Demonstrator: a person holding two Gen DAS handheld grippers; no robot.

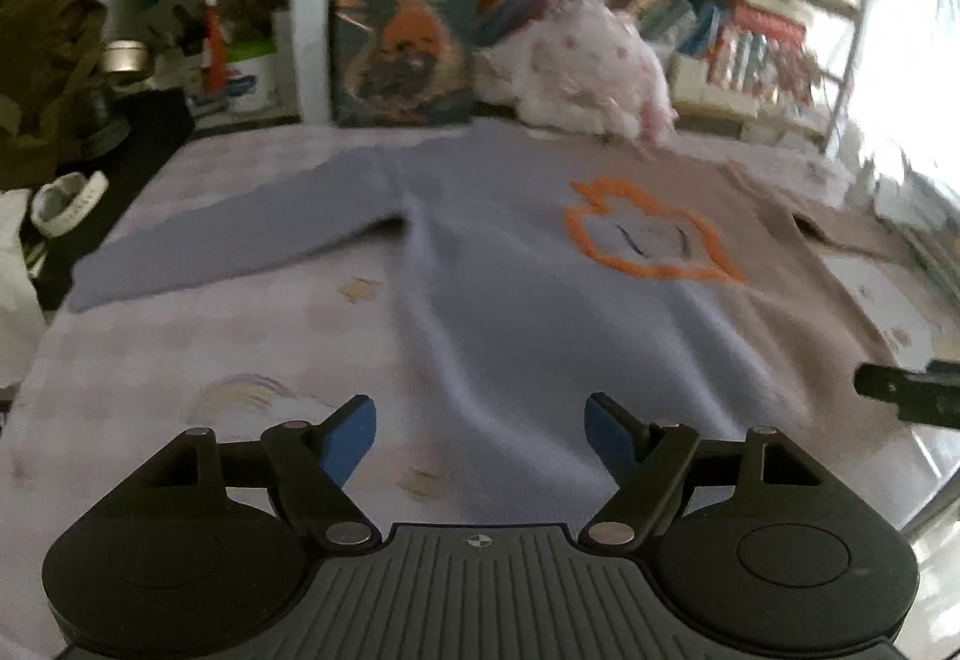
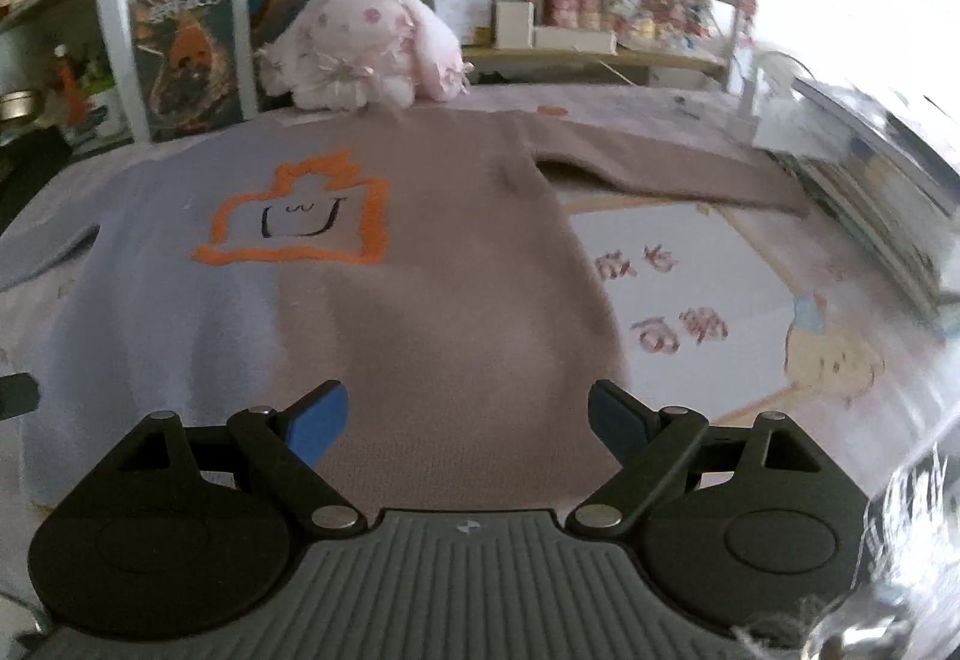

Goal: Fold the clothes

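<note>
My left gripper (image 1: 480, 435) and right gripper (image 2: 465, 423) both gape wide, clamping nothing, above the sweater's (image 2: 420, 300) hem. The sweater lies flat, sleeves spread, just in front of the pink plush toy (image 2: 360, 48).

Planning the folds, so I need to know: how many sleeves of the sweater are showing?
2. The blue sleeve stretches out flat to the sweater's left side; the tan sleeve stretches out flat to its right. Neither is folded in yet.
</note>
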